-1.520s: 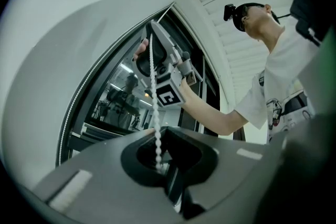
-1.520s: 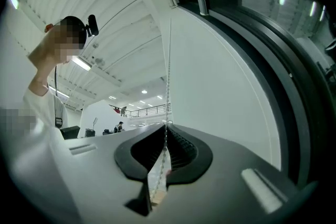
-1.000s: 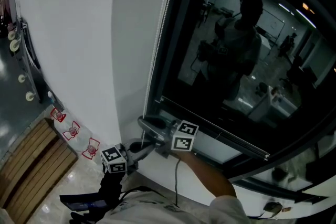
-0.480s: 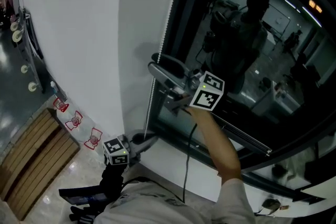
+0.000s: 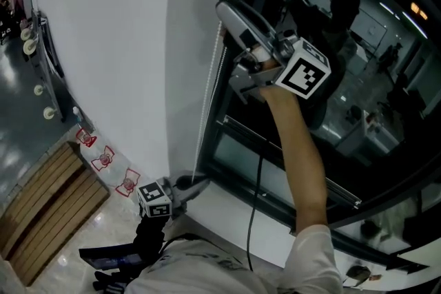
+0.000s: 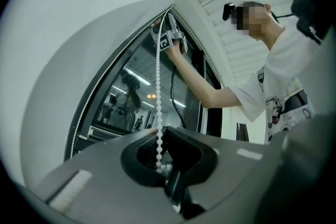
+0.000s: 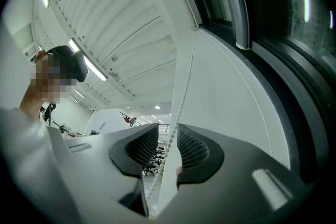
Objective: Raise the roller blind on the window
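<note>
R gripper (image 7: 167,145) risen along bead chain (image 6: 158,92), jaws narrowing, not gripping; L gripper (image 6: 160,162) pinches chain by sill (image 5: 224,208).

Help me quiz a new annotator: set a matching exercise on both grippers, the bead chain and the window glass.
1 left gripper
2 right gripper
3 bead chain
4 window glass

A dark, reflective
B open, raised high
C white, hanging down
D shut on the chain, down low

Pairs: 1-D, 2-B, 3-C, 4-A. The right gripper's jaws have just been closing, with the chain between them.
</note>
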